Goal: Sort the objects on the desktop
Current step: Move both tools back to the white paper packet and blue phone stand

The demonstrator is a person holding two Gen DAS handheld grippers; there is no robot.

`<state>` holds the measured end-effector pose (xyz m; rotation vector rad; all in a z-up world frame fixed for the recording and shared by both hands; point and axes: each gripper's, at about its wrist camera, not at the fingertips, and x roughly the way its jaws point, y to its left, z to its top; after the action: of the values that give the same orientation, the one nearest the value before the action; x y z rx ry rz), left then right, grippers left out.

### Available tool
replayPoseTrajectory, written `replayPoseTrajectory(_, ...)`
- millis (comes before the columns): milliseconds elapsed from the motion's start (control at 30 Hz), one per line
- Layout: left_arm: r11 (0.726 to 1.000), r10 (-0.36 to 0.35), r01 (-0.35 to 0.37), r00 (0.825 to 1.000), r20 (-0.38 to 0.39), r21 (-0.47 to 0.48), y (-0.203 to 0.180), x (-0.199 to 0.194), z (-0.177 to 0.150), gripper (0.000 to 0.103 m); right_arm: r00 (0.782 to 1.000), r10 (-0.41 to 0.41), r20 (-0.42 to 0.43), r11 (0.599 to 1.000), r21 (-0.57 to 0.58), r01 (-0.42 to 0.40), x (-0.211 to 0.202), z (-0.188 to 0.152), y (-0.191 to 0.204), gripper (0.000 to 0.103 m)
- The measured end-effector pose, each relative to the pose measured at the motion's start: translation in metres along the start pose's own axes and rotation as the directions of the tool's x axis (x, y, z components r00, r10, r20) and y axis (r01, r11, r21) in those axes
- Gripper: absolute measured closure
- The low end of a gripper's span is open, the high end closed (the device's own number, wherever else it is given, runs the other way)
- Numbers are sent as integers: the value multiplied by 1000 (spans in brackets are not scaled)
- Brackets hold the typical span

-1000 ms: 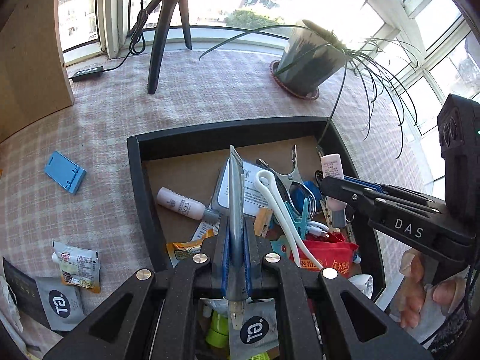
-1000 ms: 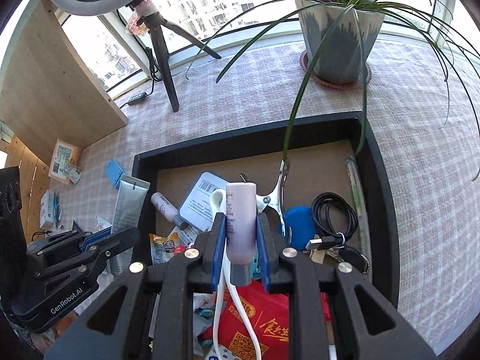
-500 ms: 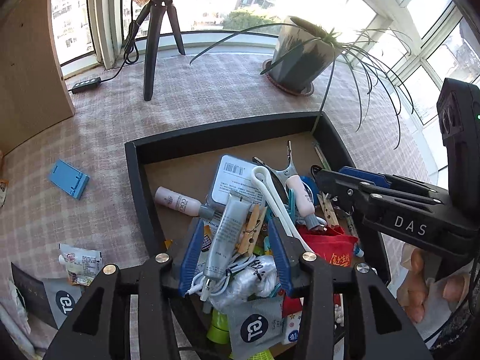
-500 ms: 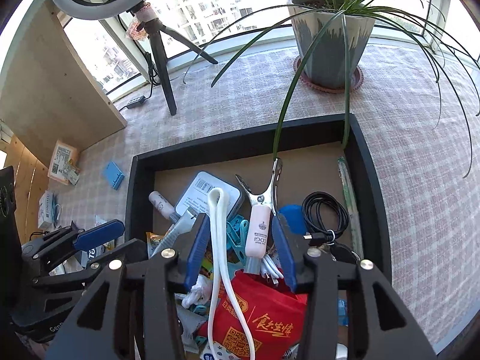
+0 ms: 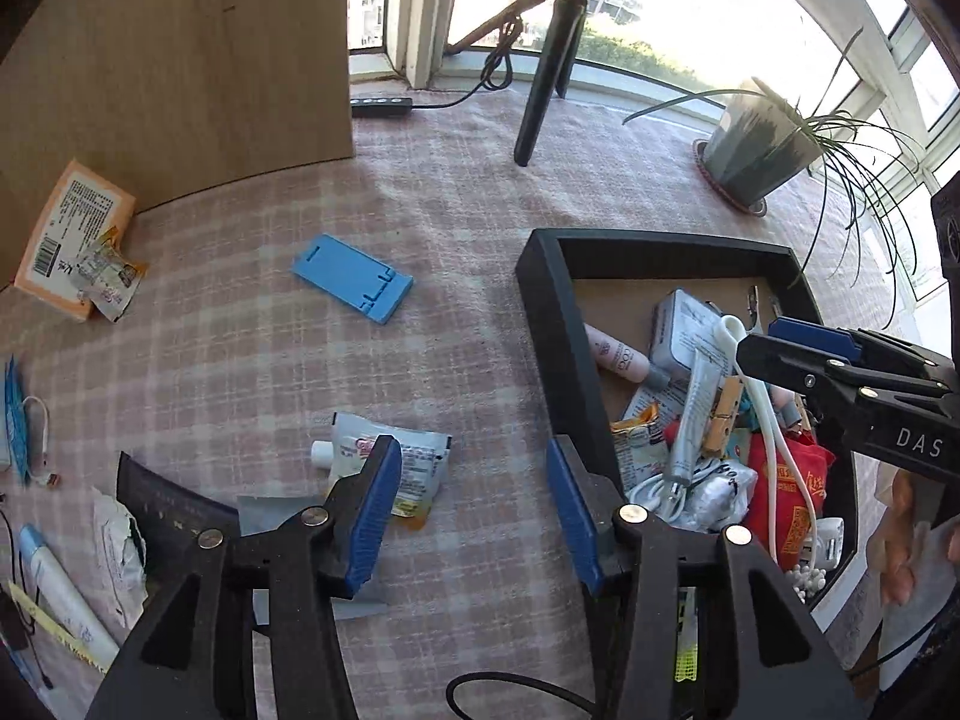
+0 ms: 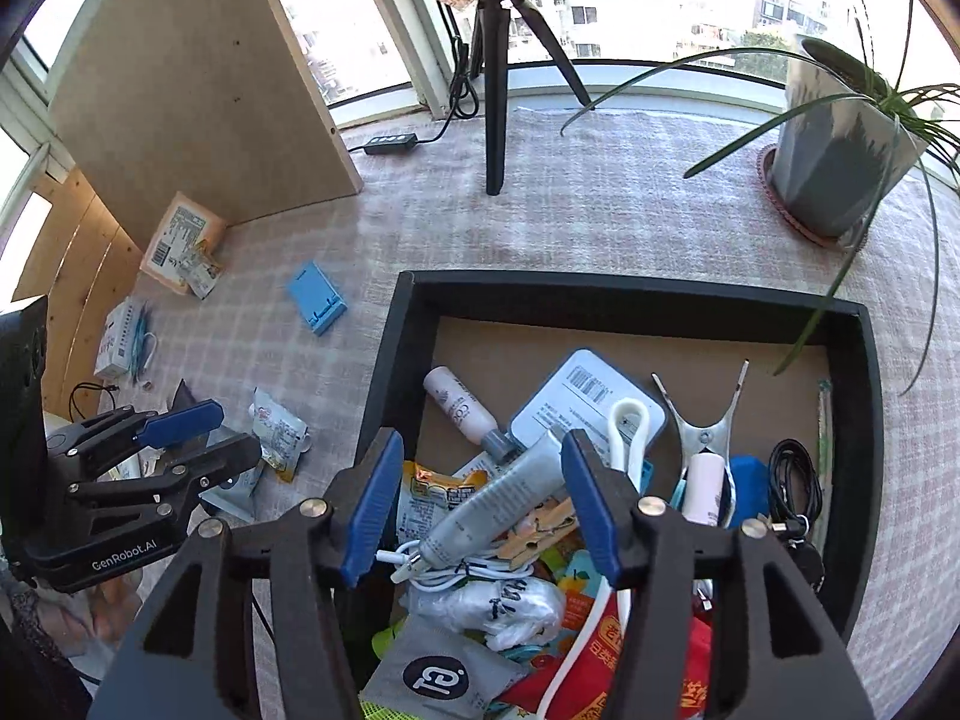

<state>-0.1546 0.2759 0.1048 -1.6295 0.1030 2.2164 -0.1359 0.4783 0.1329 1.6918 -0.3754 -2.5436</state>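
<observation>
Items left to sort lie loose on the checked tablecloth (image 5: 456, 324), outside the black tray (image 6: 384, 372): a printed sachet (image 5: 390, 456), a blue phone stand (image 5: 353, 277), an orange box (image 5: 72, 237) and a white tube (image 5: 57, 594).

Handling, as judged:
- Sachet: light, soft, thin, prob. slippery foil. It is best pinched across its mid width, since an edge grip is likely to fold or slip.
- Phone stand: stiff, light plastic. It is to be taken across the short sides.
- Tube: semi-soft; grip at mid body, w/ low force.

Pose:
- Left gripper (image 5: 474, 510): held over the cloth, just left of the tray wall, pointed steeply down. Jaws are opening; nothing is between them. The sachet lies just ahead of the left pad.
- Right gripper (image 6: 477, 504): held over the tray contents, above a grey tube (image 6: 498, 498) and a white cable (image 6: 456, 564). Jaws are opening, w/ nothing gripped.
</observation>
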Motion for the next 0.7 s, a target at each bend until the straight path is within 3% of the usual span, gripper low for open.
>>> replayPoseTrajectory(167, 992, 100, -100, 995, 0, -77, 73, -12, -17, 45, 999, 37, -29, 994, -102, -40, 21, 19, 42, 43)
replayPoseTrajectory(300, 978, 143, -146, 989, -33, -151, 130, -18, -39, 36, 996, 56, -67, 980, -185, -68, 42, 38, 73, 34)
replayPoseTrajectory(400, 963, 167, -179, 983, -72, -200, 167, -19, -55, 28, 993, 55, -102, 971, -226, -77, 62, 49, 88, 34)
replayPoseTrajectory(567, 942, 124, -159, 983, -133, -295, 207, -11, -74, 28, 987, 44, -152, 954, -286, -86, 94, 63, 108, 34)
replayPoseTrajectory(700, 940, 113, -154, 983, -147, -305, 212, 1, -77, 28, 981, 34, -188, 948, -306, -92, 118, 73, 120, 34)
